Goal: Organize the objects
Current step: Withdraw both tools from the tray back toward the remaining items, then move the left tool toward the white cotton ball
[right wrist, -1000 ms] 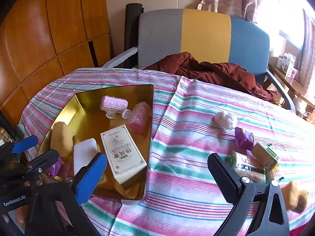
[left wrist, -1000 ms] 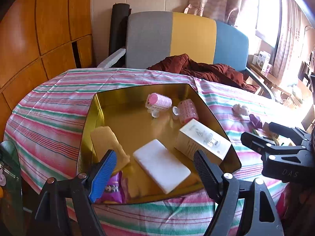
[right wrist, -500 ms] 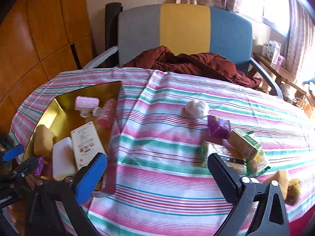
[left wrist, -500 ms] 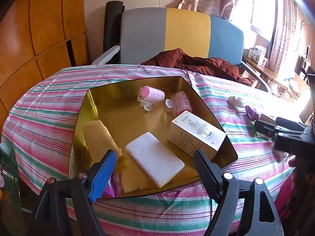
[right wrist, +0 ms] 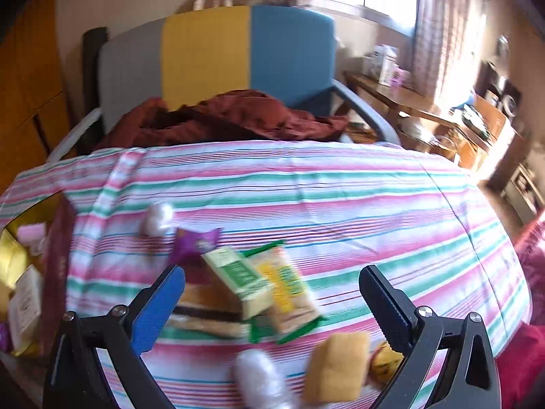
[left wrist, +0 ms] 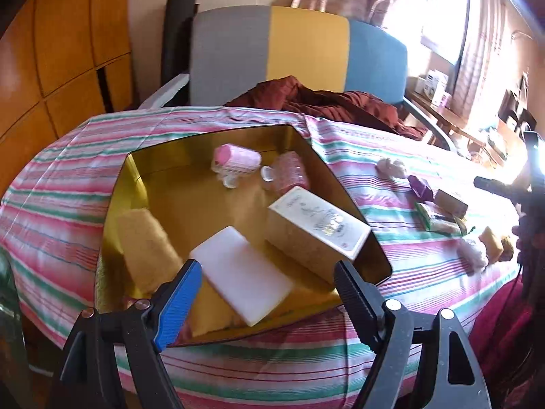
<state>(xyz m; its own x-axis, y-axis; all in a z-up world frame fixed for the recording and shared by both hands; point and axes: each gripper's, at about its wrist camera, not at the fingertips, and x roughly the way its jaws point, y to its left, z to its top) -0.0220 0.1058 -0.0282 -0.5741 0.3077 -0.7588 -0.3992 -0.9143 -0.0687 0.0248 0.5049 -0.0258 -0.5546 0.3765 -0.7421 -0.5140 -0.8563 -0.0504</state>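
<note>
A gold tray [left wrist: 327, 167] on the striped table holds two pink hair rollers [left wrist: 236, 160], a cream box [left wrist: 316, 226], a white block [left wrist: 242, 274] and a yellow sponge [left wrist: 146, 245]. My left gripper [left wrist: 269, 296] hangs open over the tray's near edge, holding nothing. My right gripper [right wrist: 272, 303] is open above a loose pile on the cloth: a green-and-yellow snack packet [right wrist: 286, 289], a cream-green box [right wrist: 238, 272], a purple packet [right wrist: 194, 243], a white fluffy ball [right wrist: 158, 218], a yellow sponge [right wrist: 335, 368] and a white wrapped roll [right wrist: 259, 378]. The same pile shows at the right of the left wrist view.
A grey, yellow and blue chair [right wrist: 218, 54] with a maroon cloth [right wrist: 221, 119] heaped on it stands behind the table. A wooden wall [left wrist: 51, 51] is at the left, and a cluttered desk [right wrist: 460, 119] by the window at the right.
My right gripper has swung right, from beside the tray to over the snack pile, which now fills its lower view. The left gripper has barely shifted above the tray. Both stay open.
</note>
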